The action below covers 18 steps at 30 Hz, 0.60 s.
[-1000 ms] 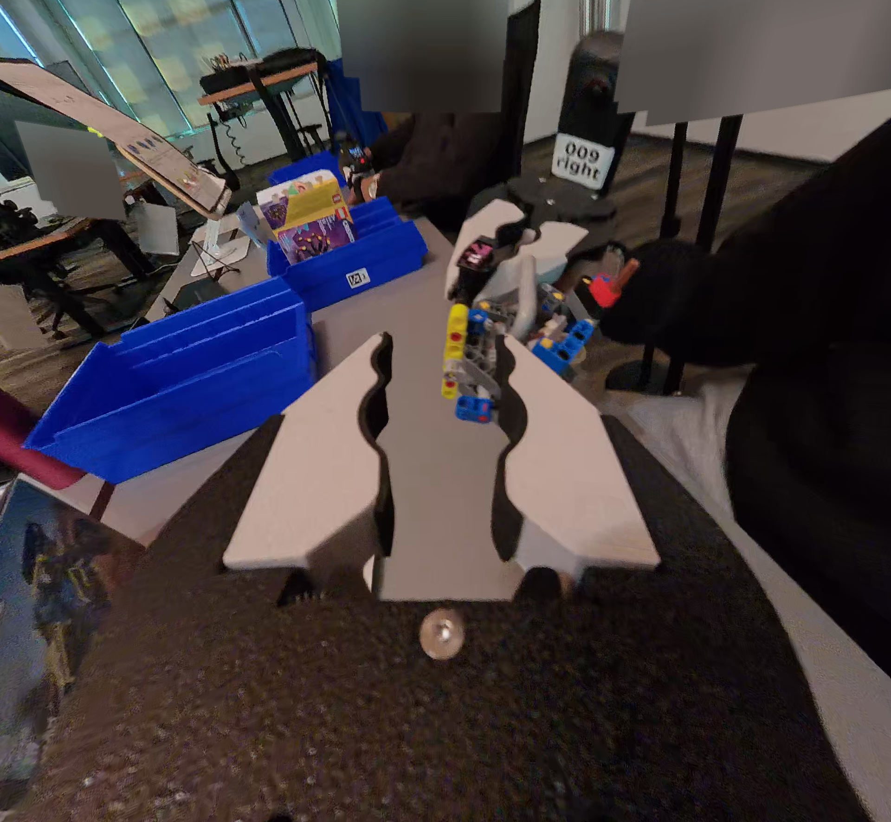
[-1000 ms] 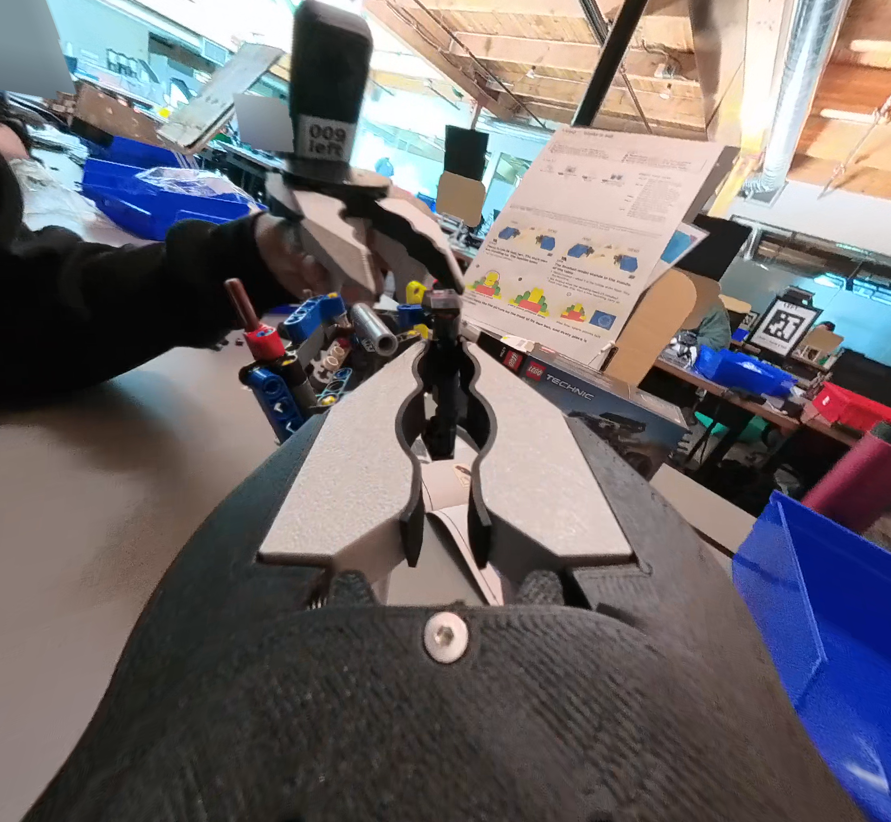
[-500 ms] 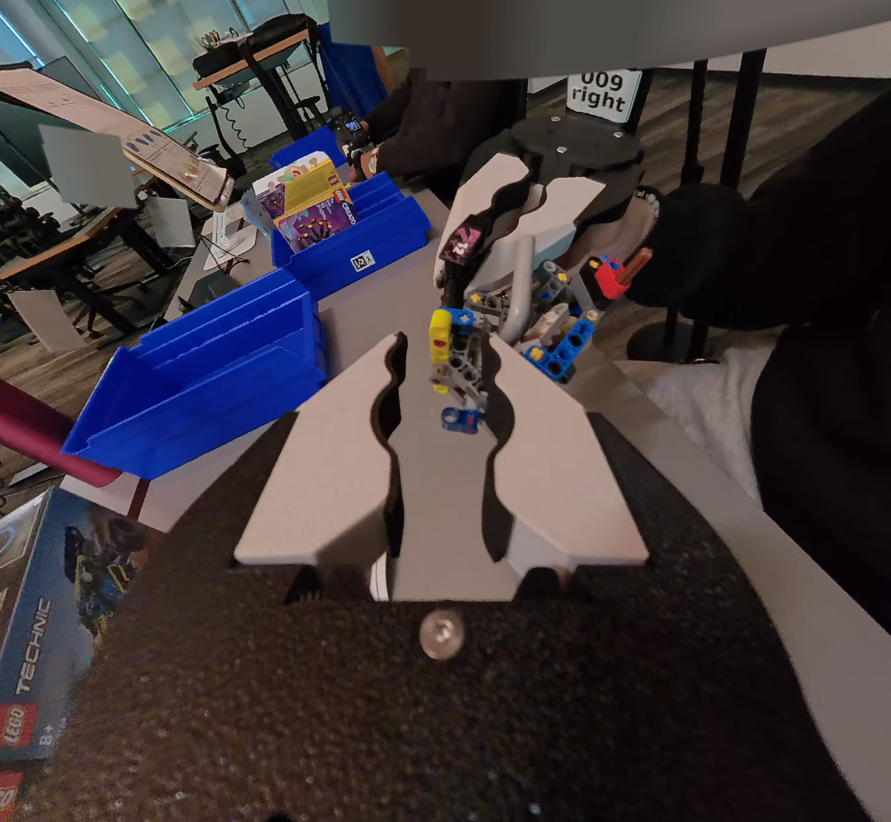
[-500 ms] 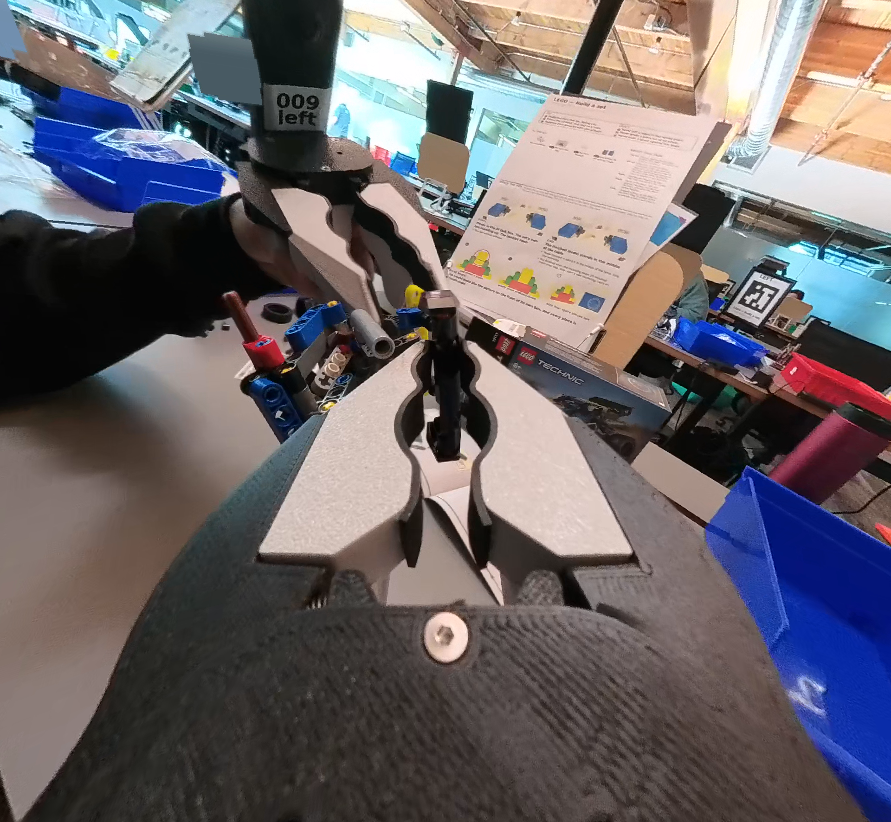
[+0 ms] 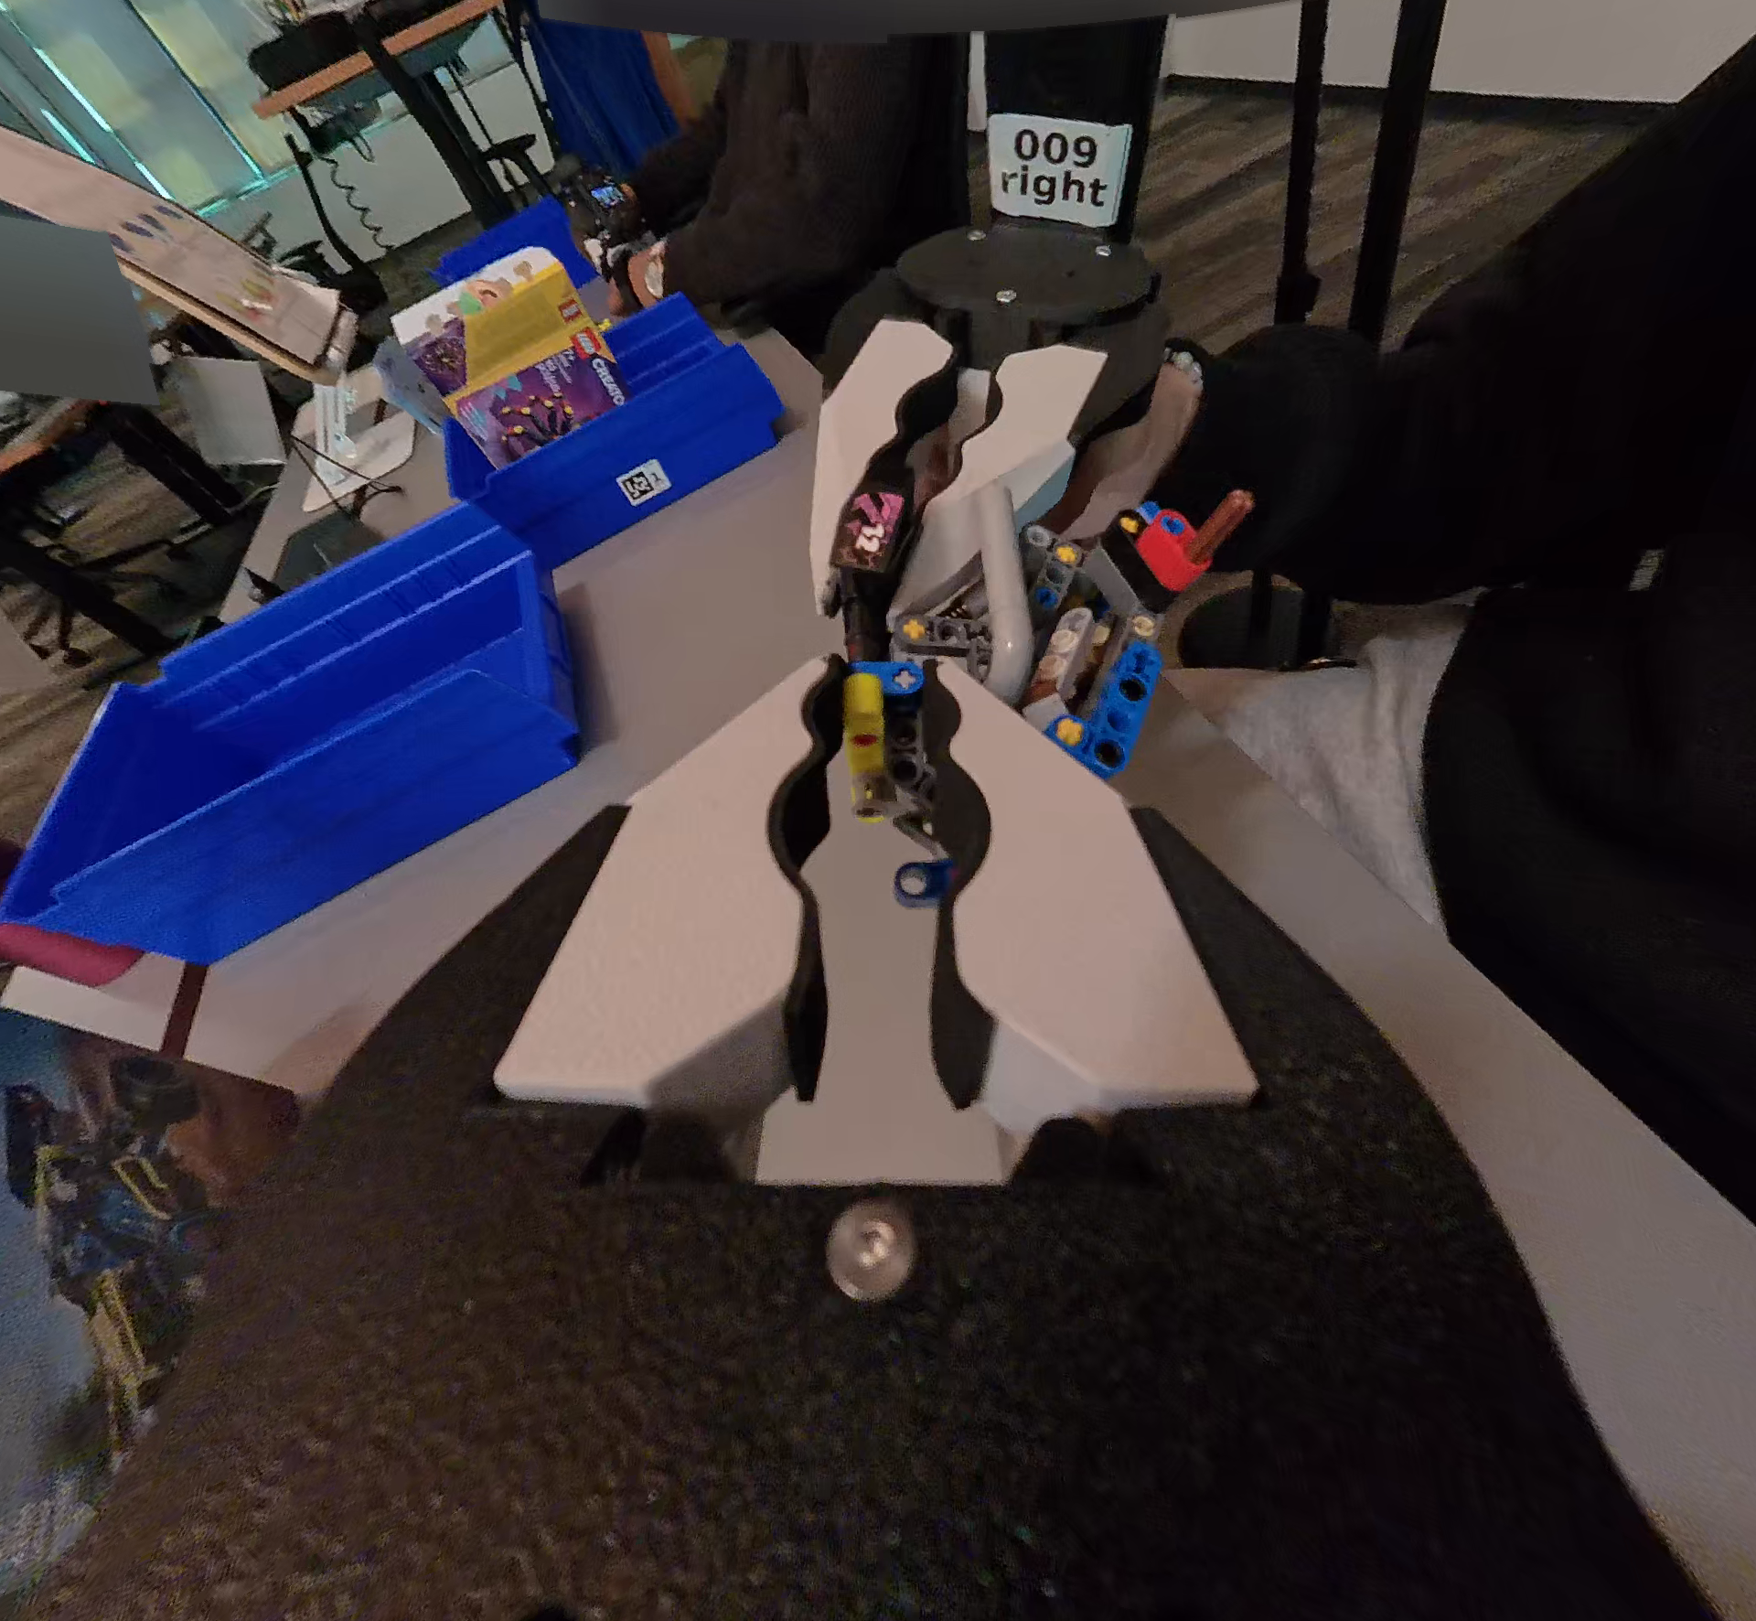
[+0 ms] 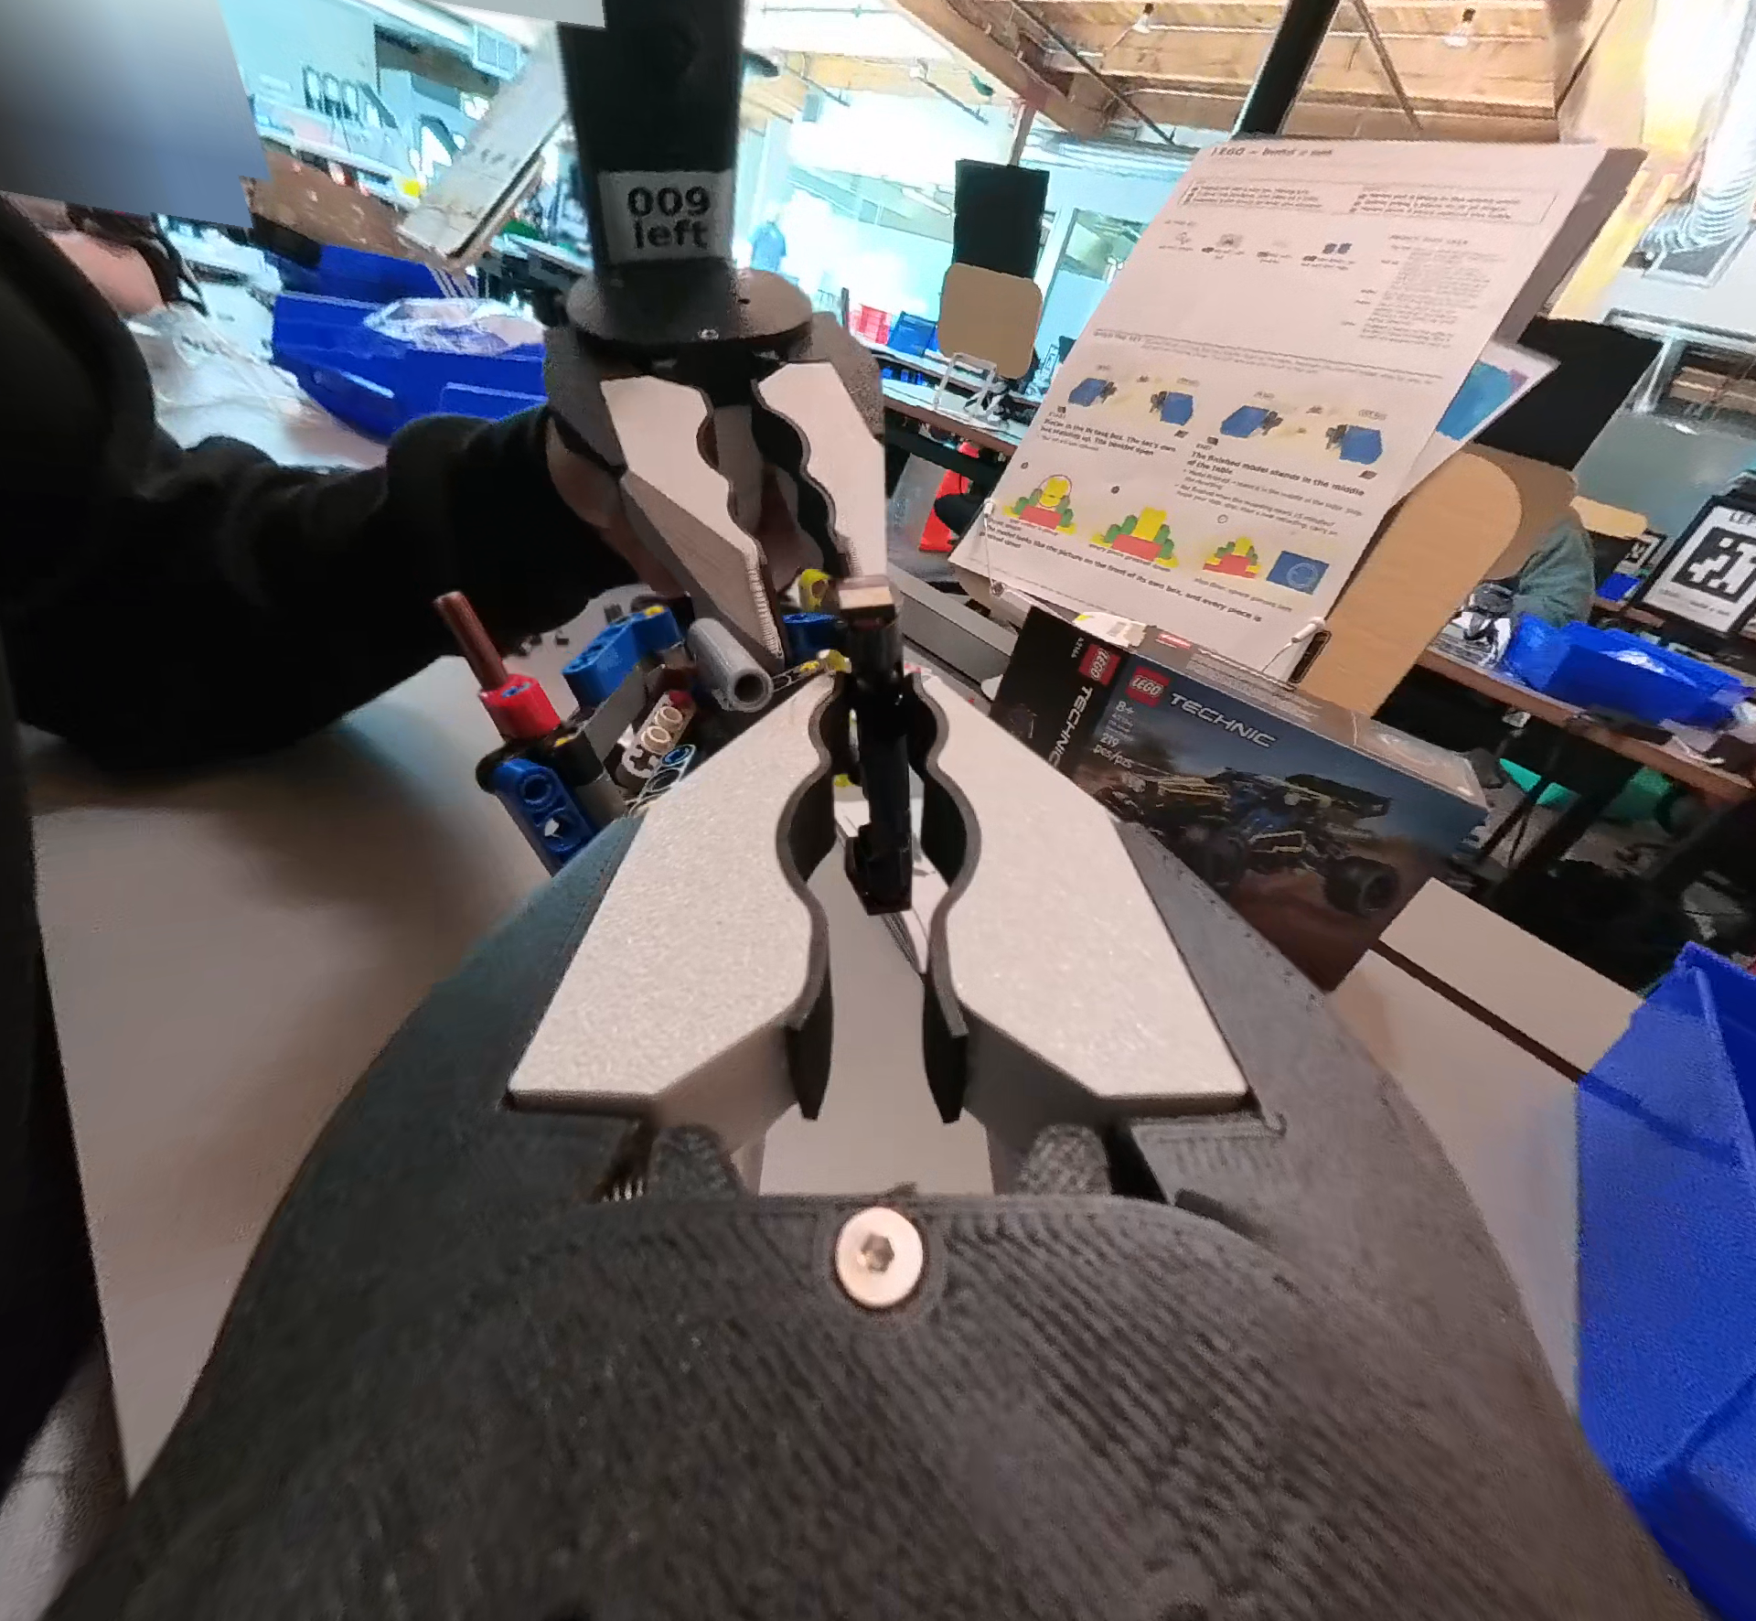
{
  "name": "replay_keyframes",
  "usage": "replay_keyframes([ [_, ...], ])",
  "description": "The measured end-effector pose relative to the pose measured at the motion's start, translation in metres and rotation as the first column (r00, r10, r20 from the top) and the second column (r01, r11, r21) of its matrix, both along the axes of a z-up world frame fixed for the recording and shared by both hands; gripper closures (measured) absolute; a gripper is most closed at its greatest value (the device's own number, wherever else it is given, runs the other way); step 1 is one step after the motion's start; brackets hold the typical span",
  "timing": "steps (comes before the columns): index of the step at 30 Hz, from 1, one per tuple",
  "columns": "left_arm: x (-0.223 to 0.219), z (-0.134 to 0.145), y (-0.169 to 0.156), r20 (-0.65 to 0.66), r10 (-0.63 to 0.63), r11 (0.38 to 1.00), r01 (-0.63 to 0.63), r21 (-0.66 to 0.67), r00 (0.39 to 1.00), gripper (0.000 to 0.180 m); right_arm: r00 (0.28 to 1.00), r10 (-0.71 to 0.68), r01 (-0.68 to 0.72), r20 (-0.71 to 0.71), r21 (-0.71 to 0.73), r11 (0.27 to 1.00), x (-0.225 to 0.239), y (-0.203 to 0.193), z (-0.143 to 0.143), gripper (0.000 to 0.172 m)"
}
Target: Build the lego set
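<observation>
Grey counter (image 5: 665,625) is seen mid-frame beneath blue bins (image 5: 285,748). A brick model (image 5: 1045,625) is gripped at its yellow-and-grey end by the left tongs (image 5: 884,691). A black stick part (image 6: 879,777) is clamped by the right tongs (image 6: 879,701).

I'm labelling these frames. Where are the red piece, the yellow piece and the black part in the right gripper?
Red piece (image 5: 1167,541), left wrist view, its front face.
Yellow piece (image 5: 863,744), left wrist view, mid-length.
Black part (image 6: 882,753), right wrist view, its shaft between the fingertips.

1. Grey table (image 5: 665,625) carries it all.
2. Two blue bins (image 5: 314,748) (image 5: 627,444) sit along its far side, one behind the other.
3. A dark toy-set box (image 6: 1264,777) lies flat near the edge.
4. Another blue bin (image 6: 1672,1195) sits just beside that box.
</observation>
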<state>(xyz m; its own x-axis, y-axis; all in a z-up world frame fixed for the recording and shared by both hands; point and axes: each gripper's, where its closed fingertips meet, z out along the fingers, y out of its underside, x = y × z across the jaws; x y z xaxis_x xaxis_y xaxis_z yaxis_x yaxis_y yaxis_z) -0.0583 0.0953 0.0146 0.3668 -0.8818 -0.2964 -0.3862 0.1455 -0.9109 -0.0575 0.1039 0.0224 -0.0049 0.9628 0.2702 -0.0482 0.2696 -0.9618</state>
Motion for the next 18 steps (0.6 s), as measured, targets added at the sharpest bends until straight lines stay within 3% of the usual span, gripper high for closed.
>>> replay_keyframes([
  [7,0.000,-0.010,0.003,-0.001,-0.044,0.999,0.044,0.003,0.999,0.168,0.999,-0.023,0.019,0.036,0.107,0.994,0.000,0.002,-0.009,0.164],
  [10,-0.002,-0.011,0.009,-0.012,-0.006,1.000,0.006,0.030,1.000,0.161,0.997,-0.060,0.053,0.043,0.166,0.985,0.001,0.004,-0.009,0.164],
  [14,0.001,-0.006,0.011,-0.017,0.028,0.994,-0.026,0.105,0.999,0.166,0.994,-0.105,0.106,-0.020,0.265,0.958,0.006,0.006,0.001,0.165],
  [18,0.006,-0.005,0.009,-0.132,0.067,0.954,-0.025,0.299,0.989,0.167,0.996,-0.082,0.092,-0.042,0.411,0.907,0.012,0.002,0.000,0.164],
])
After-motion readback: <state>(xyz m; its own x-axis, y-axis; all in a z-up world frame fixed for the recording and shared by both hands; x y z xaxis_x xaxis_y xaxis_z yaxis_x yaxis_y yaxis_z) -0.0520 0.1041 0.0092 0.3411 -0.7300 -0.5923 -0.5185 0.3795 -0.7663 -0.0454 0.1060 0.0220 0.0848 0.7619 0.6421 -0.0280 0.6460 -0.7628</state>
